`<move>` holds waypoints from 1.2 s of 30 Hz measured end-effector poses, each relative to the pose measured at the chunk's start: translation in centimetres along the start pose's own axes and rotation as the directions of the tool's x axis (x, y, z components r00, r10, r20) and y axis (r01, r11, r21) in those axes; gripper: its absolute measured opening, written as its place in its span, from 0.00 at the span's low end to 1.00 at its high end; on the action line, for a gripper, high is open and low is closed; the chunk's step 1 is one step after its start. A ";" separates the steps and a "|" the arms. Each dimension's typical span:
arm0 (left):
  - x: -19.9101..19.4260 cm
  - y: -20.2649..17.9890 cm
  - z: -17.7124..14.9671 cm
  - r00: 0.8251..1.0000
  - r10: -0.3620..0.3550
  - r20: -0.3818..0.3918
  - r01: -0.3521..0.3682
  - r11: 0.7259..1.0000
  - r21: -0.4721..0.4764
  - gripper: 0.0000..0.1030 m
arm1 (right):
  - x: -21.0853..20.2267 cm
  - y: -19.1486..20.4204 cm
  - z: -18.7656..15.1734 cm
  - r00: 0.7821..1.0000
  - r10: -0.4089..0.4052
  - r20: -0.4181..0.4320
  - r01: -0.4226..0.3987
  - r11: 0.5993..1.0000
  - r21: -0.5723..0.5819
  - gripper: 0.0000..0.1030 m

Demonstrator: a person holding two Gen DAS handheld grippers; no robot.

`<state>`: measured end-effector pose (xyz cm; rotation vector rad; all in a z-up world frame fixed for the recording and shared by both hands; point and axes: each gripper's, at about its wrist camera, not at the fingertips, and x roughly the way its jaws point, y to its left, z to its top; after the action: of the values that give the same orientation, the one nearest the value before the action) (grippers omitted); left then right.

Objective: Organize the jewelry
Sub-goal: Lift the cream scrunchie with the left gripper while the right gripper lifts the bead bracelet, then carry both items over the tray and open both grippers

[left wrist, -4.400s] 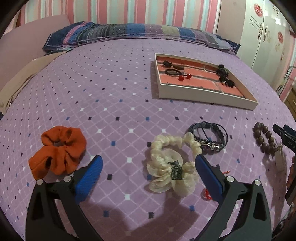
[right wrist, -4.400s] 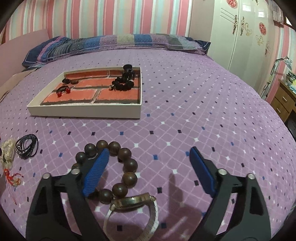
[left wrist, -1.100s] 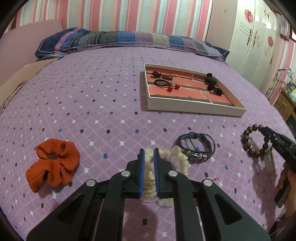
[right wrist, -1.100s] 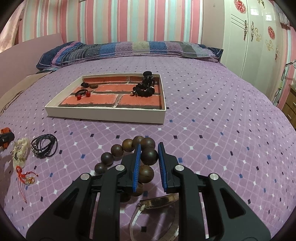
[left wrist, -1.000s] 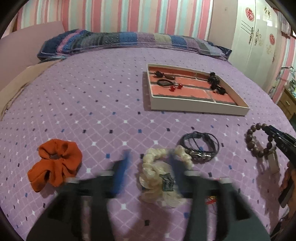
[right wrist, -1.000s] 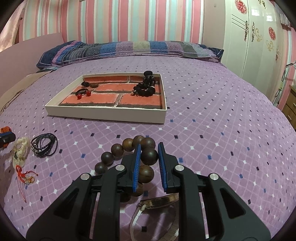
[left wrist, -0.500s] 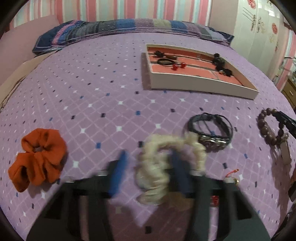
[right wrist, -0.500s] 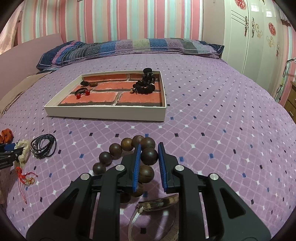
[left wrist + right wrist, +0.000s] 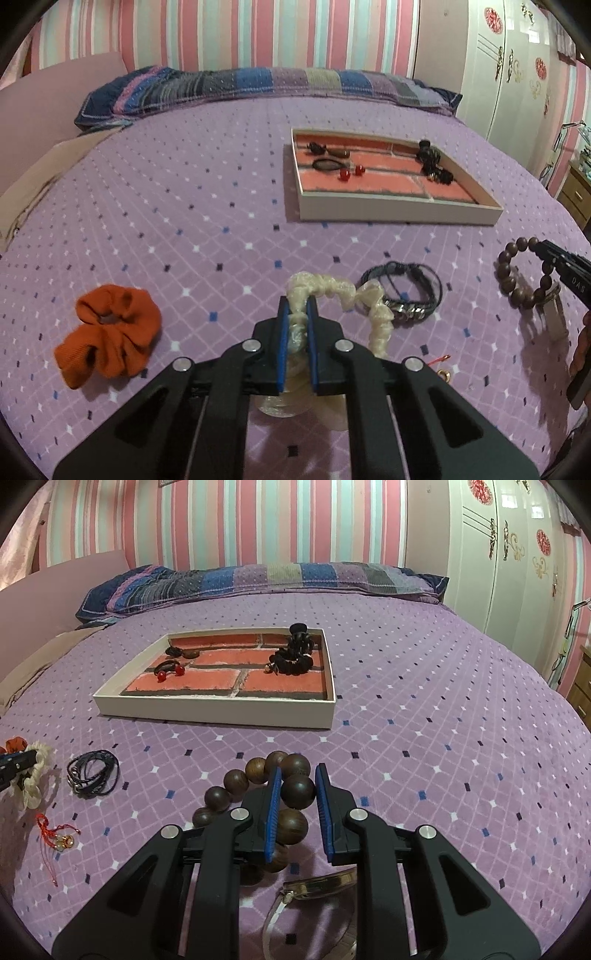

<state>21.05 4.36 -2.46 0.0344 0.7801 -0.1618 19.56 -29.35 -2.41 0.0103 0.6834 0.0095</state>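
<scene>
My left gripper [image 9: 296, 308] is shut on a cream scrunchie [image 9: 334, 290] and holds it just above the purple bedspread. My right gripper [image 9: 297, 777] is shut on a brown wooden bead bracelet [image 9: 255, 775], which also shows at the right of the left wrist view [image 9: 517, 288]. A white tray [image 9: 214, 710] with a brick-pattern floor sits ahead of both grippers; it holds a hair tie with red beads [image 9: 170, 668] and black hair ties [image 9: 293, 657]. The tray also shows in the left wrist view [image 9: 399, 210].
An orange scrunchie [image 9: 107, 332] lies left of my left gripper. A black cord bracelet [image 9: 404, 291] lies right of the cream scrunchie. A red string charm [image 9: 55, 834] and a metal watch [image 9: 314, 886] lie on the bed. Pillows [image 9: 258, 85] and a wardrobe [image 9: 517, 554] stand beyond.
My left gripper opened, moved forward over the cream scrunchie and shut on it, lifting it. My right gripper has stayed shut on the bead bracelet and barely moved.
</scene>
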 end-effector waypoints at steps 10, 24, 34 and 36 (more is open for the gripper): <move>-1.8 -1.4 3.1 0.998 0.016 0.053 -0.016 1.000 0.010 0.09 | -2.3 0.3 1.9 0.998 -0.028 0.053 0.030 0.999 -0.040 0.19; 2.6 -3.9 13.8 0.997 -0.009 0.080 0.009 1.000 0.001 0.09 | 1.4 1.9 12.1 0.995 -0.012 0.101 0.019 0.997 -0.071 0.19; 11.2 -5.0 17.8 1.000 -0.021 0.013 0.021 1.000 -0.016 0.09 | 10.1 3.4 16.3 0.998 -0.001 0.057 0.005 0.998 -0.062 0.19; 13.0 -5.1 18.0 1.000 -0.021 -0.008 0.020 1.000 -0.016 0.09 | 11.6 3.1 16.4 0.999 0.003 0.041 -0.002 0.999 -0.039 0.19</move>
<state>41.91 -4.08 1.31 0.0122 0.7896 -0.1752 38.90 -26.18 2.98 -0.0258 0.6421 0.0249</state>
